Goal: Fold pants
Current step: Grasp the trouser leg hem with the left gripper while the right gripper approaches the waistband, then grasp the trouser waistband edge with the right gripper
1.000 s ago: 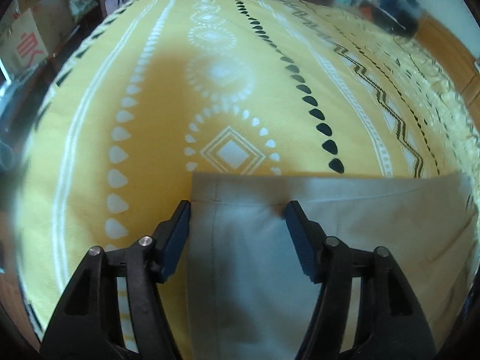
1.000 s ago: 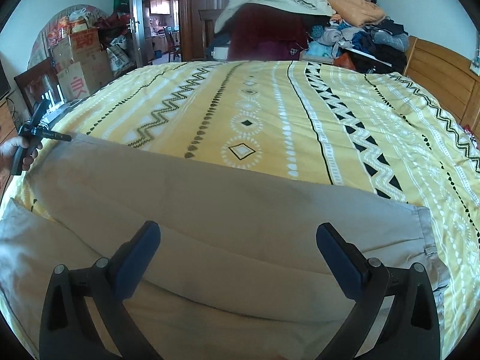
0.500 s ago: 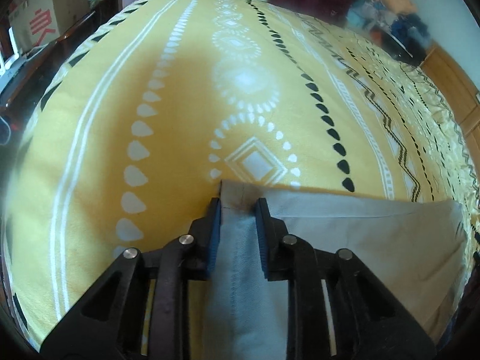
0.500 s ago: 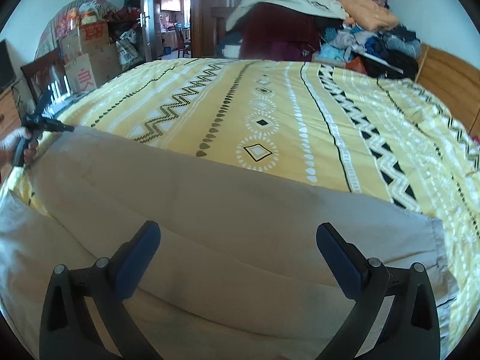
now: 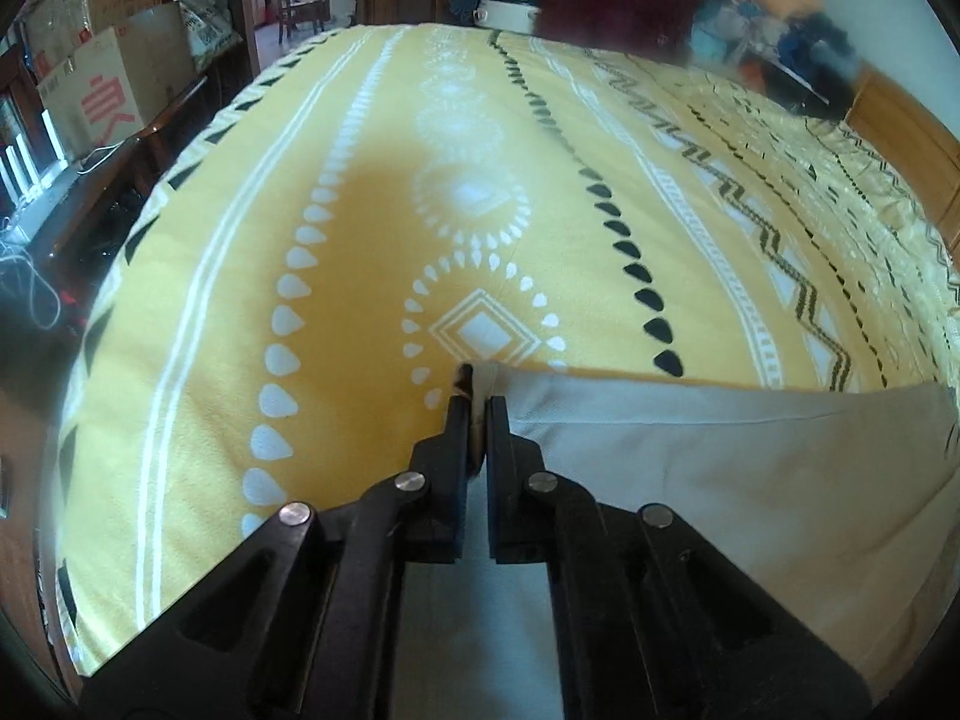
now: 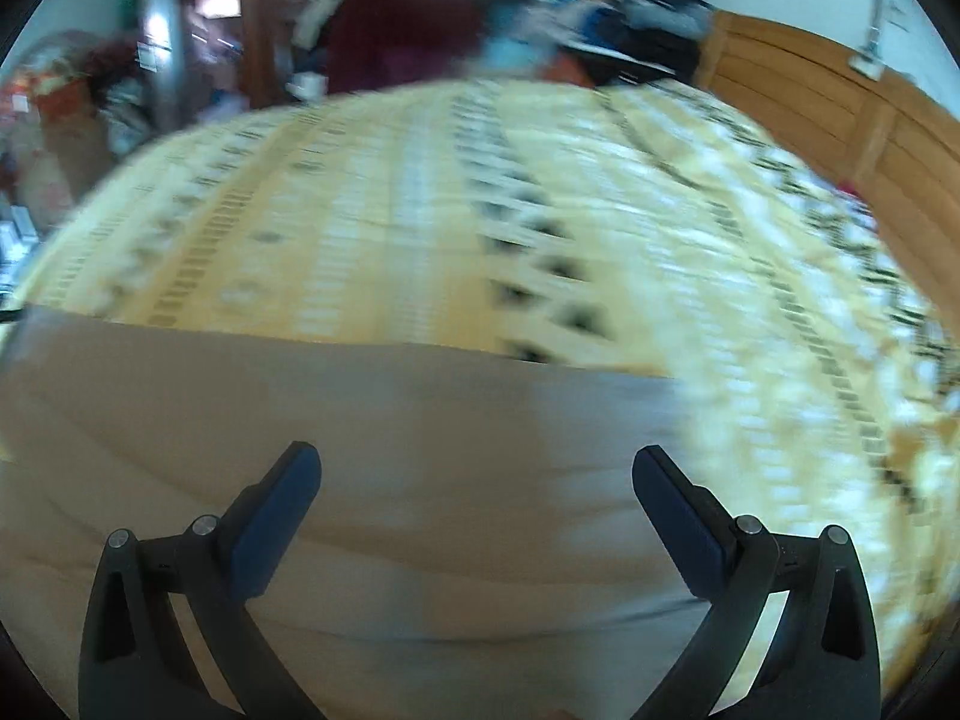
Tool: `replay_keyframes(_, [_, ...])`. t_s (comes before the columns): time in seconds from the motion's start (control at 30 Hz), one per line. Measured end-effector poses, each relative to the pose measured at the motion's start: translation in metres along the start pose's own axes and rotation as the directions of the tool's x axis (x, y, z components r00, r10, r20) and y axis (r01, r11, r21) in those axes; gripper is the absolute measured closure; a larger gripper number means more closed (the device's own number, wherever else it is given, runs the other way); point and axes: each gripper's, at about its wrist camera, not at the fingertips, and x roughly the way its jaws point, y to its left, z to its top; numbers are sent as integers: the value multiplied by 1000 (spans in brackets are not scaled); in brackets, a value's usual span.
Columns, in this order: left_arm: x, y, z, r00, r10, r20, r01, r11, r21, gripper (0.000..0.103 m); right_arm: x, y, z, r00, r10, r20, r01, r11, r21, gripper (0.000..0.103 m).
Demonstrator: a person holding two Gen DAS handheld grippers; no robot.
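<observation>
Beige pants point(image 5: 720, 468) lie flat on a yellow patterned bedspread point(image 5: 372, 228). My left gripper point(image 5: 477, 402) is shut on the far left corner of the pants, with the hem pinched between its jaws. In the right wrist view the pants point(image 6: 390, 420) spread across the lower half of the frame. My right gripper point(image 6: 477, 468) is open and empty above the cloth, its blue pads point(image 6: 276, 510) wide apart. That view is blurred by motion.
Cardboard boxes point(image 5: 114, 78) and clutter stand left of the bed. A pile of clothes point(image 5: 690, 6) sits at the far end. A wooden headboard point(image 6: 840, 114) runs along the right side. The bedspread point(image 6: 480, 210) stretches beyond the pants.
My left gripper has closed on the pants corner, from wide open a second ago. My right gripper stays open and is moving fast, blurring its view.
</observation>
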Motion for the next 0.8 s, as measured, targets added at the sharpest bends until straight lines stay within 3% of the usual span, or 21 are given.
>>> replay_keyframes(0.13, [-2,-1,-3,1000,4,5,-4,1000,-15,98,24,-74,12,990,-114,-81,116,993,18,10])
replay_keyframes(0.23, [-1,-3,-7,1000,13,-3,-13,1000,-21,98,54,-89,21,985,-40,-169,38,999,-16,13])
replay_keyframes(0.3, [1,-3,-9,1000,17,-1,-17,1000,-25,98,76,-84,27,976,13,-217,-22,999,-40,23])
replay_keyframes(0.4, [1,-3,-13,1000,19,2,-19,999,-33,98,108,-78,33,962,52,-269,-73,995,-70,28])
replay_keyframes(0.57, [6,-3,-15,1000,31,0,-31,999,-36,98,145,-73,37,945,134,-299,-149,988,-30,32])
replay_keyframes(0.8, [6,-3,-16,999,49,19,-48,997,-59,98,168,-73,28,918,227,-326,-229,973,34,34])
